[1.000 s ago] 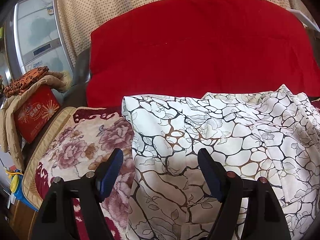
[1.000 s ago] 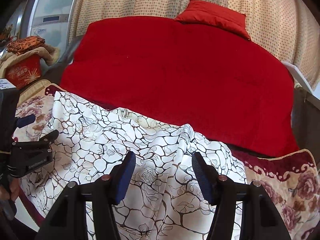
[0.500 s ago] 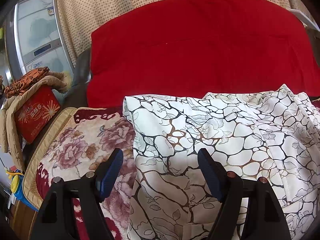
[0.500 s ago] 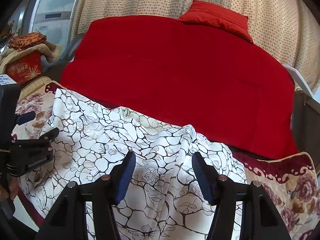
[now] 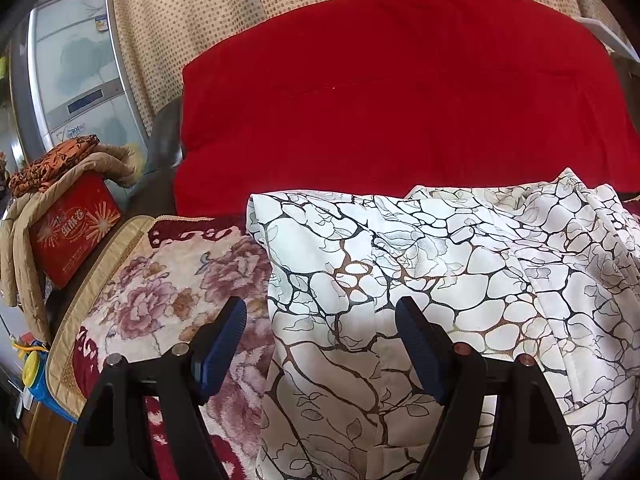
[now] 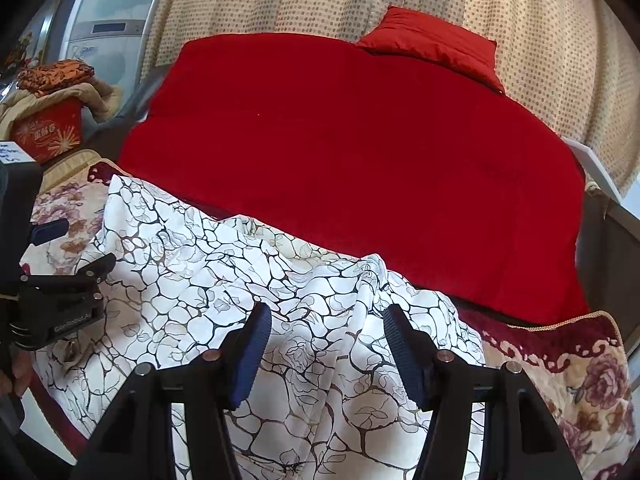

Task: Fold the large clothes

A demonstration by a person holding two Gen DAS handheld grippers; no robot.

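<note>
One red quilt (image 5: pixel 400 112) fills the far half of both views, and its right end runs out of the left wrist view. One red pillow (image 6: pixel 436 46) lies at its far edge; the left wrist view shows only a cut-off strip of it at the top. Nearer, one flowered blanket (image 5: pixel 160 284) covers the surface, most of it hidden under the garment. The white garment (image 5: pixel 420 280) with dark vein-like lines lies on that blanket against the quilt's near edge, rumpled into a ridge on its right side; its near part is cut off behind the tongs, so its full shape is hard to make out. Far left stands one red box (image 5: pixel 72 236) draped with cloth, its lettering too small to read.

The left gripper (image 5: pixel 320 336) hangs wide open over the garment's left edge, one finger over the blanket, the other over the cloth. The right gripper (image 6: pixel 326 344) is also spread open, straddling the ridge; it seems to hover just above the cloth, though contact cannot be judged. Compared with a second ago, both have barely shifted and the garment lies the same.
</note>
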